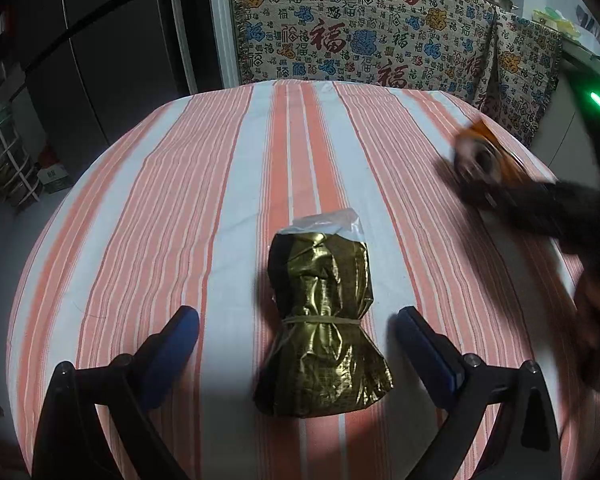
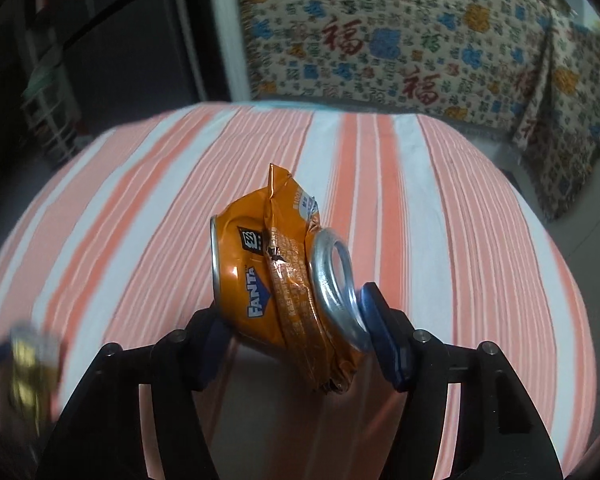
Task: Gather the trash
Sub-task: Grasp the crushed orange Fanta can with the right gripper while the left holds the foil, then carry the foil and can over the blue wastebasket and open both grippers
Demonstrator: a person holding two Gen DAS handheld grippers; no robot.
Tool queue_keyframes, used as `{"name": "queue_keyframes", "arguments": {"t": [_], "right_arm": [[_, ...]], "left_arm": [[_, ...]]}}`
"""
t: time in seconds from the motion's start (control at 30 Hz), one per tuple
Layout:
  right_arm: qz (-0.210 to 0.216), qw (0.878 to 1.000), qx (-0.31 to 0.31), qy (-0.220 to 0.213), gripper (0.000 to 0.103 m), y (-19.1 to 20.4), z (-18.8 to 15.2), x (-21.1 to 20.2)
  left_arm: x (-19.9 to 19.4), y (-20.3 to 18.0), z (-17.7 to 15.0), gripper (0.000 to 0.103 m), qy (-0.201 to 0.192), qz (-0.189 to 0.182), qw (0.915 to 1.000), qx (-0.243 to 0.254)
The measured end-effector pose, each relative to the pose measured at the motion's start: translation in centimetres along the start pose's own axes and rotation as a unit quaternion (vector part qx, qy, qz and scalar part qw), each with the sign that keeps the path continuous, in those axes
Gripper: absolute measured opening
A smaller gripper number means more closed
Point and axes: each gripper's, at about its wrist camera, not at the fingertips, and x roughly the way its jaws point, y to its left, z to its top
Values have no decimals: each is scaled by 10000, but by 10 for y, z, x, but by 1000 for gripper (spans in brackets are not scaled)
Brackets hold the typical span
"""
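- My left gripper is spread wide, its blue-padded fingers on either side of the crinkled gold foil bag without touching it.
- That gold foil bag, cinched at its waist by a rubber band with a clear plastic flap at its 12 o'clock end, lies on the bench under an orange-and-white striped cloth, dead centre in my left view.
- At 2 o'clock in that view I see the right gripper as a dark blur carrying something orange.
- My right gripper is clamped on the crushed orange Fanta drinks can, lifted off the striped cloth; its silver rim presses the right pad.
- At 8 o'clock in my right view the gold bag is a blur.
- Beyond the bench at 12 o'clock hangs a cream fabric throw printed with red and blue characters.
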Motion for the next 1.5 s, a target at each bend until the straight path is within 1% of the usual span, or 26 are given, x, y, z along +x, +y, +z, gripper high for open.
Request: {"name": "queue_keyframes", "arguments": {"t": [0.07, 0.13, 0.23, 0.3, 0.37, 0.4, 0.43, 0.47, 0.5, 0.53, 0.57, 0.6, 0.63, 0.67, 0.73, 0.8, 0.83, 0.87, 0.9, 0.93, 1.03, 1.23, 1.33, 1.4, 1.5], "right_arm": [[100, 9998, -146, 57, 65, 7, -28, -22], [125, 9994, -276, 138, 65, 12, -59, -48], [232, 9991, -269, 240, 65, 12, -101, -82], [252, 9991, -236, 259, 66, 8, -115, -95], [273, 9992, -145, 272, 69, 3, -121, -102], [270, 9992, -124, 267, 69, 2, -121, -104], [287, 9991, -118, 274, 71, 0, -121, -104], [295, 9991, -107, 287, 71, -1, -119, -104], [319, 9990, -84, 303, 72, -2, -118, -105], [357, 9988, -76, 314, 74, -2, -115, -105], [370, 9988, -79, 307, 81, -2, -112, -108], [378, 9988, -102, 281, 86, -1, -110, -110], [390, 9988, -134, 252, 94, 1, -108, -113], [396, 9988, -171, 224, 96, 4, -107, -115], [374, 9987, -223, 257, 96, 9, -101, -115], [343, 9989, -107, 313, 96, 7, -96, -113], [270, 9987, 1, 431, 93, 4, -94, -110], [250, 9981, 93, 554, 73, 1, -94, -107], [283, 9972, 146, 677, 57, -2, -95, -106], [270, 9969, 154, 727, 52, -4, -98, -107], [257, 9974, 81, 665, 50, -6, -104, -120], [470, 9973, 355, 449, 49, -29, -112, -154], [582, 9958, 618, 337, 49, -49, -119, -172], [637, 9941, 837, 262, 49, -66, -127, -186], [568, 9924, 1085, 142, 49, -94, -141, -208]], "left_arm": [[-1, 2, 0, 101, 0, -58, 10000, 33], [-2, 5, 0, 100, 2, -253, 9996, 110], [-7, 10, -2, 100, 17, -502, 9985, 196], [-7, 9, 0, 99, 44, -580, 9980, 255], [-6, 6, 3, 98, 43, -608, 9976, 314], [-6, 4, 4, 88, 24, -635, 9974, 345], [-7, 1, 5, 75, 6, -596, 9974, 401], [-8, -1, 7, 68, 1, -516, 9975, 476], [-9, -2, 6, 50, -2, -496, 9974, 532], [-11, -4, 6, 44, -22, -530, 9969, 574], [-13, -4, 5, 42, -33, -599, 9966, 564], [-14, -4, 5, 36, -42, -674, 9962, 546], [-14, -4, 4, 36, -36, -741, 9958, 534], [-15, -6, 3, 35, -41, -792, 9953, 555], [-18, -10, -2, 34, -56, -830, 9946, 626], [-23, -14, -5, 33, -25, -970, 9932, 639], [-26, -17, -6, 33, -13, -1055, 9924, 626], [-31, -19, -7, 33, -16, -1111, 9919, 619], [-36, -22, -9, 33, -21, -1167, 9913, 609], [-41, -26, -11, 33, -26, -1244, 9904, 601], [-63, -40, -19, 33, -100, -1492, 9867, 633], [-93, -82, -32, 32, -154, -1866, 9798, 704], [-105, -109, -34, 32, -126, -2039, 9756, 800], [-112, -130, -36, 32, -96, -2190, 9715, 907], [-123, -168, -39, 32, -83, -2418, 9638, 1125]]}}
